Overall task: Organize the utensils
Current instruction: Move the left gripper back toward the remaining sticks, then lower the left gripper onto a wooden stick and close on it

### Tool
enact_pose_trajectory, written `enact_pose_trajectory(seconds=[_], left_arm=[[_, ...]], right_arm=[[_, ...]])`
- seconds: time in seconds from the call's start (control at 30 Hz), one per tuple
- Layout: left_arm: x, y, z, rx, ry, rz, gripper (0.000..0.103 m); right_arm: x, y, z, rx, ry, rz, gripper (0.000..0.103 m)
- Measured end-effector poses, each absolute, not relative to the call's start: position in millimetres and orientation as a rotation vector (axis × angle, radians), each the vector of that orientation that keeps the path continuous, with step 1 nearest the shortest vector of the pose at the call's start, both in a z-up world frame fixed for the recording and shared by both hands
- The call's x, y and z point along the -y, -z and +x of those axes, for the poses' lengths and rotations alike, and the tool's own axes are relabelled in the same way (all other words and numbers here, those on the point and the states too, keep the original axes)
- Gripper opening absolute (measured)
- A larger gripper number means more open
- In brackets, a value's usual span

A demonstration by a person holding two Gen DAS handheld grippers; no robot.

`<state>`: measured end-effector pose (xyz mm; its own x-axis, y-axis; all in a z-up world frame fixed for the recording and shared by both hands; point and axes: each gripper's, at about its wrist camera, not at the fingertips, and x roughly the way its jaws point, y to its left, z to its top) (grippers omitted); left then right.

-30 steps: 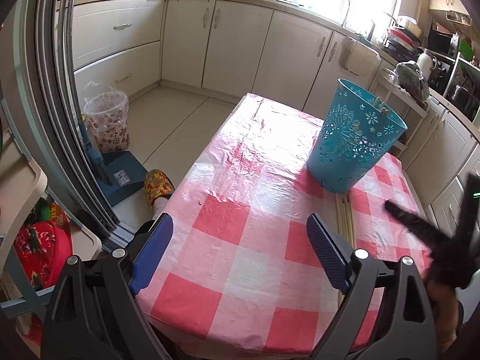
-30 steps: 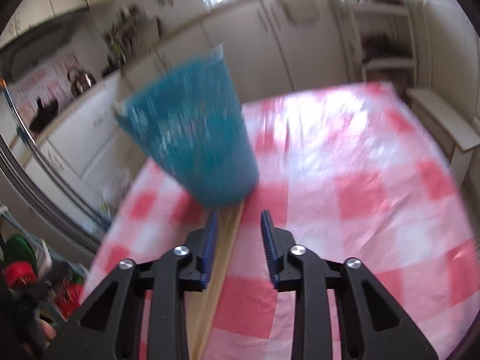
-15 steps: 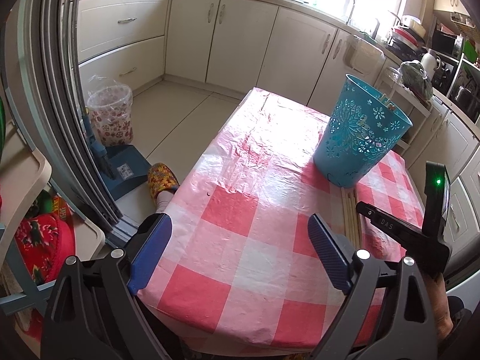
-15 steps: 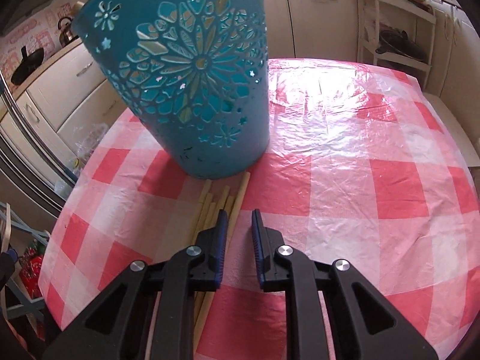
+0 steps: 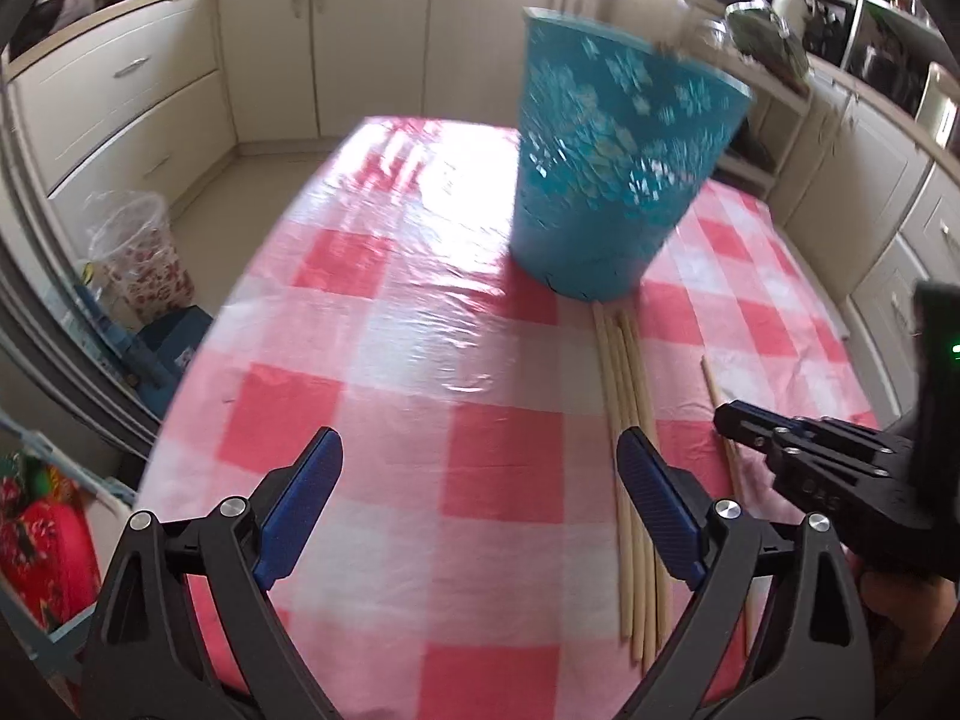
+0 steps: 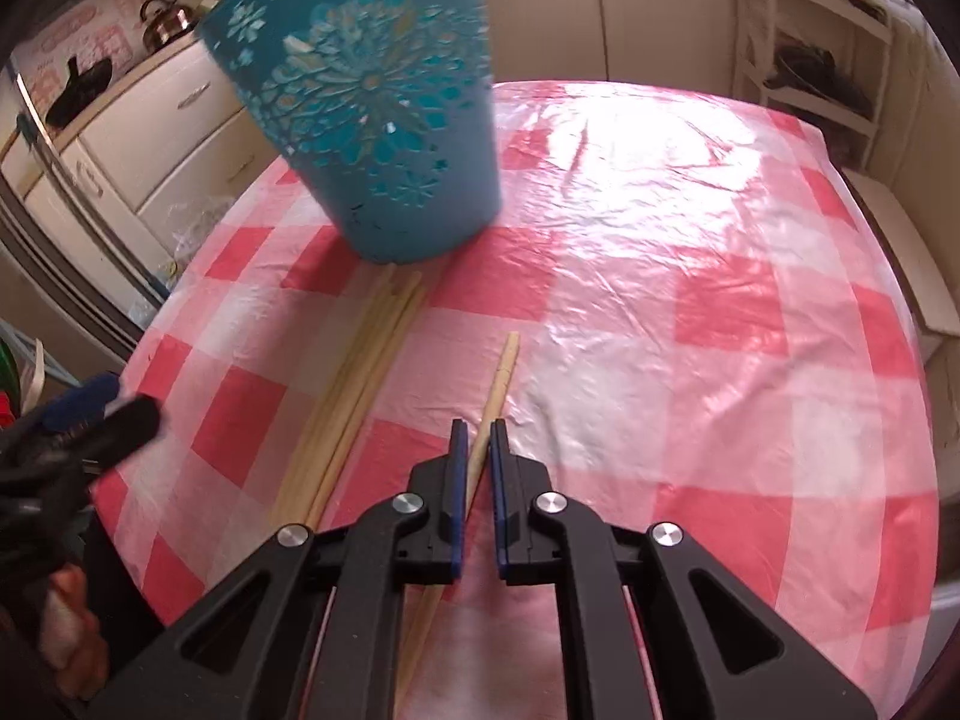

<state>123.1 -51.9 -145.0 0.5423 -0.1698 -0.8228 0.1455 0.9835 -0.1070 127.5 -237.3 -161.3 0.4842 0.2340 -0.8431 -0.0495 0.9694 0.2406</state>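
A teal cut-out basket [image 5: 612, 180] [image 6: 372, 114] stands upright on the pink checked tablecloth. Several wooden chopsticks [image 5: 630, 438] [image 6: 354, 384] lie side by side in front of it. My right gripper [image 6: 477, 438] is shut on one chopstick [image 6: 498, 384], which sits apart to the right of the bundle; it also shows in the left wrist view [image 5: 717, 402], with the right gripper [image 5: 729, 420] over it. My left gripper [image 5: 480, 462] is open and empty above the cloth, left of the bundle; one of its fingers [image 6: 90, 408] shows in the right wrist view.
The table [image 5: 390, 360] stands in a kitchen with cream cabinets [image 5: 372, 30] behind. A bagged waste bin [image 5: 138, 252] and a blue dustpan [image 5: 168, 342] are on the floor to the left. A white shelf unit [image 6: 810, 54] stands at the far right.
My right gripper closed on one chopstick and drew it right, away from the bundle. My left gripper moved forward and right toward the basket and the chopsticks.
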Motion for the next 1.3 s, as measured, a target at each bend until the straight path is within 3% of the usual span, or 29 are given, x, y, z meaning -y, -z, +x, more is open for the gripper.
enact_pose_trajectory(seconds=[0.7, 0.8, 0.97, 1.03, 1.23, 1.3], left_arm=[[95.6, 180.1, 155.5, -1.036, 0.154, 0.122, 0.086], [97.5, 177.9, 155.6, -1.026, 0.179, 0.123, 0.072], [102.0, 173.8, 145.6, -1.0, 0.245, 0.144, 0.021], [95.9, 172.9, 139.1, -1.003, 0.271, 0.118, 0.008], [77.7, 171.1, 135.7, -1.052, 0.274, 0.045, 0.006], [80.6, 171.1, 145.6, -1.065, 0.262, 0.047, 0.012]], right_arm=[[252.4, 162.6, 124.0, -1.045, -0.2, 0.298, 0.008], [250.5, 162.3, 124.4, -1.041, -0.198, 0.284, 0.008], [245.4, 162.1, 124.7, -1.029, -0.189, 0.251, 0.008], [246.1, 162.0, 124.7, -1.031, -0.19, 0.25, 0.008], [245.7, 162.0, 125.8, -1.035, -0.19, 0.259, 0.008], [245.4, 162.1, 126.4, -1.035, -0.189, 0.262, 0.008]])
